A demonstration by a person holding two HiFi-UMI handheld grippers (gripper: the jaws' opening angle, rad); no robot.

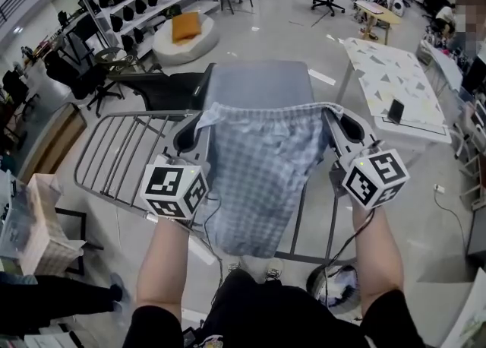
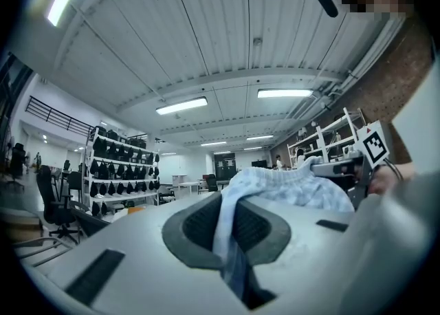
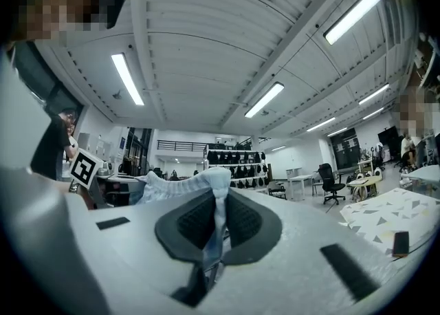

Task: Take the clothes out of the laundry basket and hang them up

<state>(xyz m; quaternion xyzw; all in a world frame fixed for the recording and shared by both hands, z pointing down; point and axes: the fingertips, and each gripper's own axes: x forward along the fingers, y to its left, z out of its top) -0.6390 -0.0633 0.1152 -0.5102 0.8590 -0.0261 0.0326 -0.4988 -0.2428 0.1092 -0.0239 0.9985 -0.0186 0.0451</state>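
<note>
Soft blue-and-white checked shorts (image 1: pixel 262 172) hang stretched flat by their gathered waistband between the two grippers. The left gripper (image 1: pixel 186 138) has its ribbed dark pads clamped tight on the band's left corner. The right gripper (image 1: pixel 351 131) pinches the right corner the same way. The shorts hang over the near part of the metal-barred drying rack (image 1: pixel 114 149). A smooth grey cloth (image 1: pixel 262 84) lies just beyond.

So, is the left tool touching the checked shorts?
Touching. The left gripper view shows the left tool shut on the checked shorts at the waistband.
</note>
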